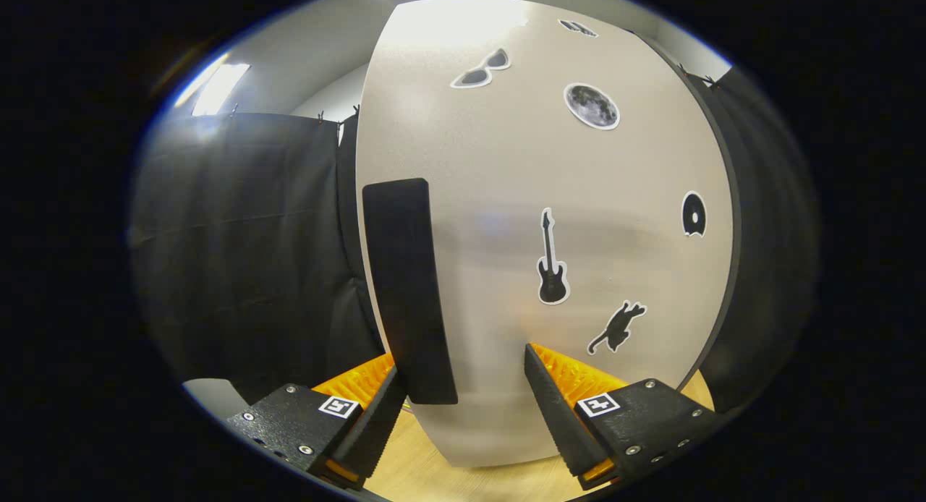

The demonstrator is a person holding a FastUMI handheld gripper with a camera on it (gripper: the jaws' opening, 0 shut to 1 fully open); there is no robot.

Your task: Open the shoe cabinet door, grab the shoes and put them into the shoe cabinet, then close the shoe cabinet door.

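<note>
1. The gripper (pixel 461 375) points at the door (pixel 550 220), and its two fingers stand wide apart with nothing pressed between them.
2. Each finger is a wedge with a ribbed, ridged inner face and a square marker tag on its flat top, fixed by small round screws.
3. The door is a pale, matte panel with a fine speckled grain; it stands upright just ahead of the fingers and rises far above them.
4. A dark thin edge runs down the door's right side.
5. The handle (pixel 409 292) is a long, flat, black strip, set upright near the door's left edge. Its lower end sits just inside the left finger; whether the finger touches it I cannot tell.
6. The right finger is apart from the handle, with bare door surface showing in the gap.
7. Flat stickers with white outlines dot the door beyond the fingers: a guitar (pixel 552 260) just above the right finger, a cat (pixel 617 328) beside it to the right, a moon (pixel 592 105) higher up, sunglasses (pixel 480 70) up and left of the moon, and a disc (pixel 694 214) near the right edge.
8. Under the fingers lies a smooth, light wood-grain floor (pixel 416 466).
9. Black cloth (pixel 239 249) hangs in soft folds left of the door, clipped along its top.
</note>
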